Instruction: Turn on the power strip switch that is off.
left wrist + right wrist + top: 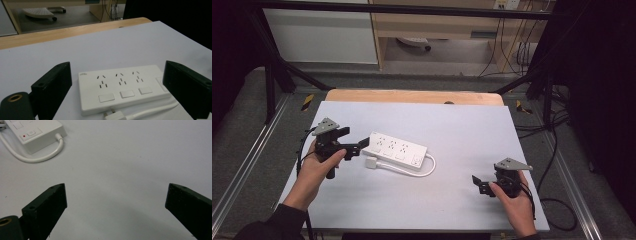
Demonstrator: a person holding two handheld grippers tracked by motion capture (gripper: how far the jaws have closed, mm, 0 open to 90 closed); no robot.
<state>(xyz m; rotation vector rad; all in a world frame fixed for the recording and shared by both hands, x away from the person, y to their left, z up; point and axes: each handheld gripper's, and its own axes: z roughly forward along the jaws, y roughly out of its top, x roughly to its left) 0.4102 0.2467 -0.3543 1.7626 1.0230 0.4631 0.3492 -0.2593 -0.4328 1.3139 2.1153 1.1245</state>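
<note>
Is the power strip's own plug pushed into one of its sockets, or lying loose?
Loose. The plug lies flat on the table beside the power strip, cable looped round; the sockets are empty.

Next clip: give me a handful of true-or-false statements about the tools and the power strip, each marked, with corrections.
1. The left tool has its jaws open, close to one end of the white plastic power strip. True.
2. The right tool grips the strip's white cable. False: it is open over bare table, apart from the cable.
3. The strip lies flat on the pale grey tabletop with its sockets facing up. True.
4. The white plug is pushed into a socket. False: it lies on the table beside the strip.
</note>
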